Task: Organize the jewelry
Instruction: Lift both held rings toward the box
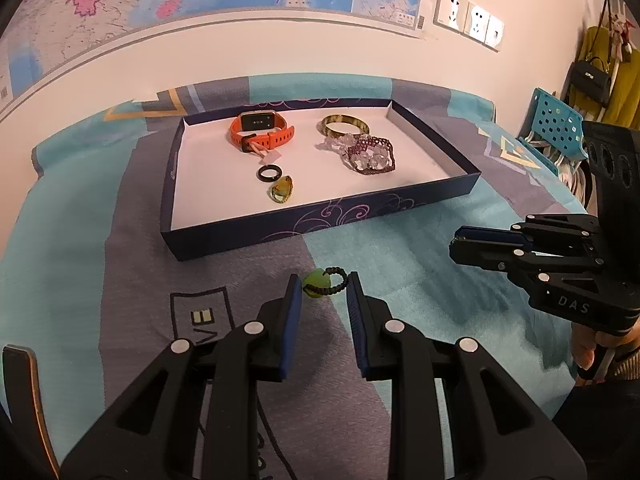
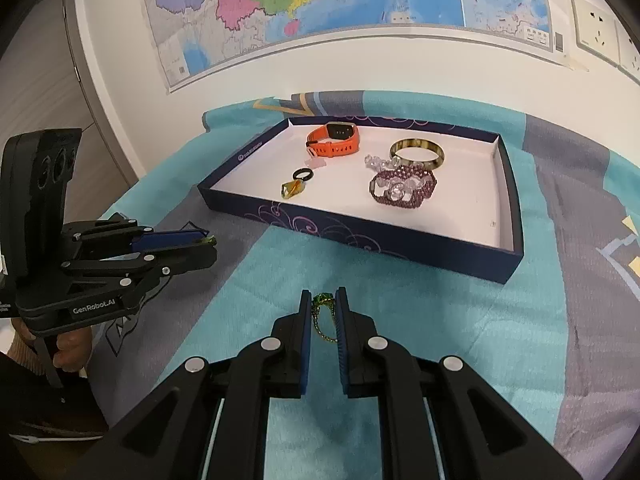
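Right tool [image 2: 323, 303] clamping green ring [image 2: 322, 312], dark tray [image 2: 360, 240] beyond

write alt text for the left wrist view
The left gripper, open, frames a green bead charm on a dark cord loop lying on the patterned cloth. Beyond sits a navy tray holding an orange watch and bracelets.

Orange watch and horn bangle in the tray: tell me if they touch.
Apart. The left wrist view shows white tray floor between the orange watch and the horn bangle.
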### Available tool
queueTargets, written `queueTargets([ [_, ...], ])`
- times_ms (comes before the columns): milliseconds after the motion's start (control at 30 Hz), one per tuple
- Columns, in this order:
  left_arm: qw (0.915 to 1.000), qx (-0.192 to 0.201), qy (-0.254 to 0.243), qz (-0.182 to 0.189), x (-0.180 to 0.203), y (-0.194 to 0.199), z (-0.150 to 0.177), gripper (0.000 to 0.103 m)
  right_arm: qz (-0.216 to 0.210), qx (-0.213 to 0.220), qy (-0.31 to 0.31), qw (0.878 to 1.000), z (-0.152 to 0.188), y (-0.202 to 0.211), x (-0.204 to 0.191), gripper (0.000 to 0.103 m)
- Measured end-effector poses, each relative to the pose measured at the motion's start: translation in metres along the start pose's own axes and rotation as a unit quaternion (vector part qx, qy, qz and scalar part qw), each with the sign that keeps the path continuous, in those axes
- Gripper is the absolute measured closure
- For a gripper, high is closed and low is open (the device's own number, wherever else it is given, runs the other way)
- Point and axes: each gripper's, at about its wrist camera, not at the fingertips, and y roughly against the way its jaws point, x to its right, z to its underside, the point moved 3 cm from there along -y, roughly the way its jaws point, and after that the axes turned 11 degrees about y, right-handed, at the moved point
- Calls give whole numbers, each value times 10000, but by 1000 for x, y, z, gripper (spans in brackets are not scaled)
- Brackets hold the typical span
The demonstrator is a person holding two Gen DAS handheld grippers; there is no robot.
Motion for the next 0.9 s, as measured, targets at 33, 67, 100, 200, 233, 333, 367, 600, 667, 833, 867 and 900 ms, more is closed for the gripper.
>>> queueTargets([
  [33, 10000, 13, 6, -2, 0, 1, -1, 80, -4, 14, -1, 10000, -1, 0, 0, 93],
  [67, 10000, 23, 9, 3, -1, 1, -1, 80, 7, 25, 1, 10000, -2, 0, 1, 93],
  [100, 10000, 32, 13, 6, -1, 2, -2, 80, 14, 36, 2, 10000, -2, 0, 1, 93],
  [200, 10000, 54, 17, 11, -1, 3, -3, 80, 27, 66, 11, 10000, -5, 0, 2, 93],
  [233, 10000, 61, 16, 11, -1, 4, -3, 80, 29, 77, 9, 10000, -6, -1, 2, 93],
  [333, 10000, 86, 14, 25, -1, 5, -5, 80, 36, 103, 20, 9999, -9, -1, 2, 93],
  [367, 9999, 100, 9, 26, -1, 5, -5, 80, 32, 111, 18, 9999, -10, -1, 2, 93],
  [600, 9999, 155, 11, 47, -1, 8, -9, 80, 51, 154, 15, 9999, -14, 0, 3, 93],
  [667, 9998, 165, 11, 57, -1, 8, -10, 80, 51, 166, 9, 9998, -15, 0, 4, 93],
  [833, 9998, 201, 9, 69, 0, 9, -12, 80, 60, 199, 19, 9998, -17, 0, 5, 93],
  [867, 9998, 208, 9, 72, 0, 10, -13, 80, 60, 208, 18, 9998, -18, 0, 5, 93],
  [900, 9997, 223, 4, 69, 0, 10, -13, 80, 61, 216, 17, 9997, -19, 0, 5, 93],
])
